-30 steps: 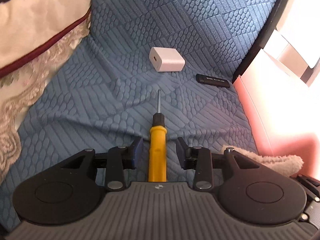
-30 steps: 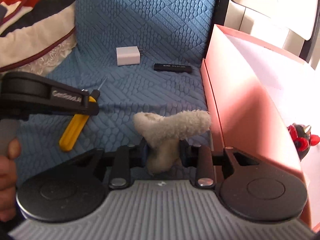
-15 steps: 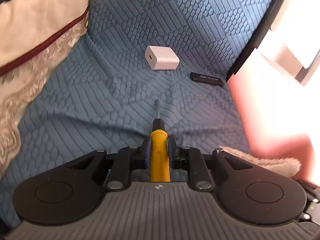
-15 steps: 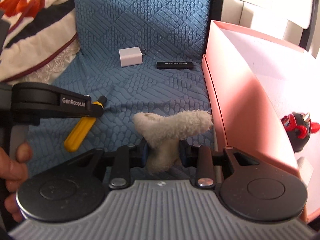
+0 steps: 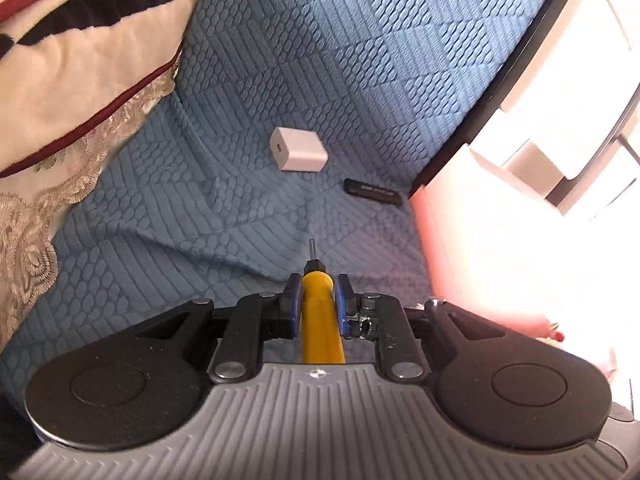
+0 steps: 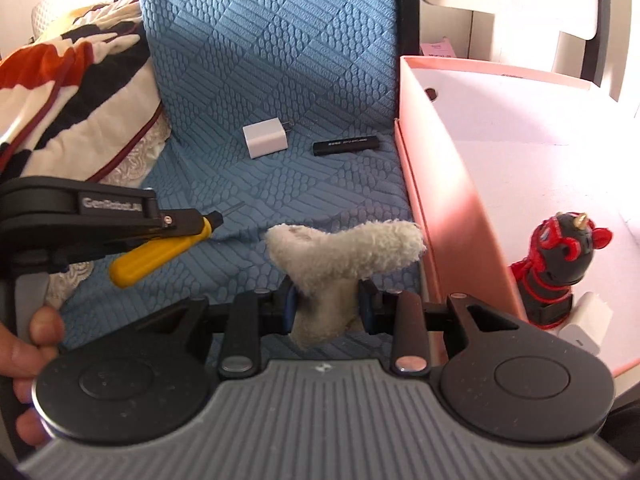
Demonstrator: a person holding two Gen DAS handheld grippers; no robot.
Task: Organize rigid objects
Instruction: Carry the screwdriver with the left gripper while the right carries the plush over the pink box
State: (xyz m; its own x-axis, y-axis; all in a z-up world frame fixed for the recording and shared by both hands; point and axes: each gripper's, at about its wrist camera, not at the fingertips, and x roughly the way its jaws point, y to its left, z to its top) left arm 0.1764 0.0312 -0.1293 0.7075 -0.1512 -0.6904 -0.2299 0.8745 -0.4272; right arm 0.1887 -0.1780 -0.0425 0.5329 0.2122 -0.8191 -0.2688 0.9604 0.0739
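My left gripper [image 5: 316,292] is shut on a yellow-handled screwdriver [image 5: 322,320] and holds it above the blue quilted sofa seat [image 5: 168,216], tip pointing forward. In the right wrist view the left gripper [image 6: 200,226] and the screwdriver [image 6: 156,258] are at the left, lifted. My right gripper [image 6: 326,306] is shut on a cream fuzzy plush piece [image 6: 344,254], just left of the pink box [image 6: 448,216]. A white charger cube [image 5: 298,149] [image 6: 266,137] and a black stick [image 5: 374,191] [image 6: 346,145] lie on the seat farther ahead.
The open pink box holds a red and black figurine [image 6: 560,260] and a white adapter [image 6: 586,322]. A striped blanket with lace trim [image 5: 72,80] [image 6: 76,92] lies at the left. The sofa's backrest [image 6: 280,20] rises behind the objects.
My left gripper closed on the screwdriver and lifted it off the seat. My right gripper kept its hold on the plush piece and rose a little beside the box.
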